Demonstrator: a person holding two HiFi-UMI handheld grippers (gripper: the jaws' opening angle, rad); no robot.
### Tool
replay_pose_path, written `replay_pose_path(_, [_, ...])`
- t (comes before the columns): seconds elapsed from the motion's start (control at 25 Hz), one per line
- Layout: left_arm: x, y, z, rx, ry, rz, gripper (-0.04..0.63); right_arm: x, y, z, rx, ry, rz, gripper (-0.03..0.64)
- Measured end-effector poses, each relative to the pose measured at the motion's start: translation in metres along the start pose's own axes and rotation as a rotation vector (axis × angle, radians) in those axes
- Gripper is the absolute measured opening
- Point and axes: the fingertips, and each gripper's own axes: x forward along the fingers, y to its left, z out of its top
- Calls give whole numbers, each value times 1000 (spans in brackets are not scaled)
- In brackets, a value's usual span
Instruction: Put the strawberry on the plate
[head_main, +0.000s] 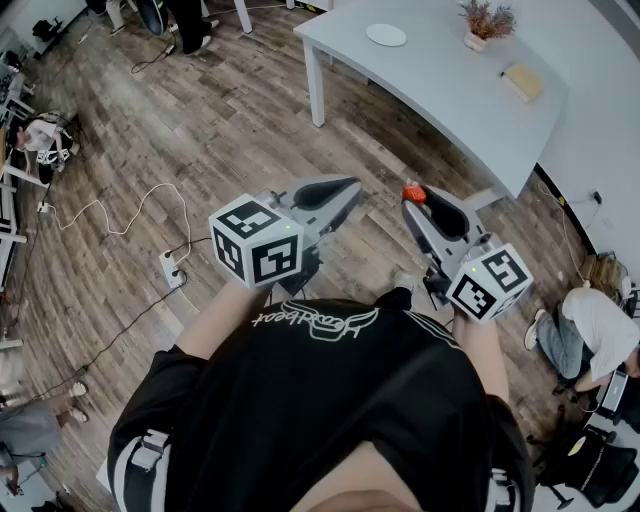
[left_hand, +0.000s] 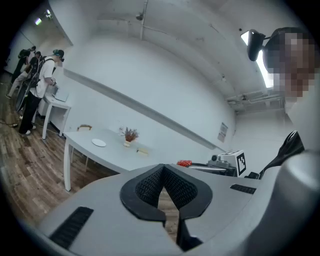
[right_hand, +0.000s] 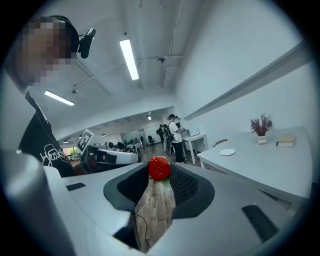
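Strawberry (right_hand: 159, 167) is pinched right at the tips of my right gripper (head_main: 414, 200), dead centre of the right gripper view and just right of the middle in the head view, with the wood floor (head_main: 200, 120) below it. My left gripper (left_hand: 163, 169) has its jaws pressed together at the tips, and it sits just left of centre in the head view. The plate (head_main: 386, 35) is way up at the top of the head view on the white table (head_main: 450, 100), well apart from the strawberry.
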Motion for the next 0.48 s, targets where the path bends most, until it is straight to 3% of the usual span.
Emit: replay_pose_path(0.48, [-19,-4,-1,5,-8,-6,6,-2,22,1,-13,-9,-16,130])
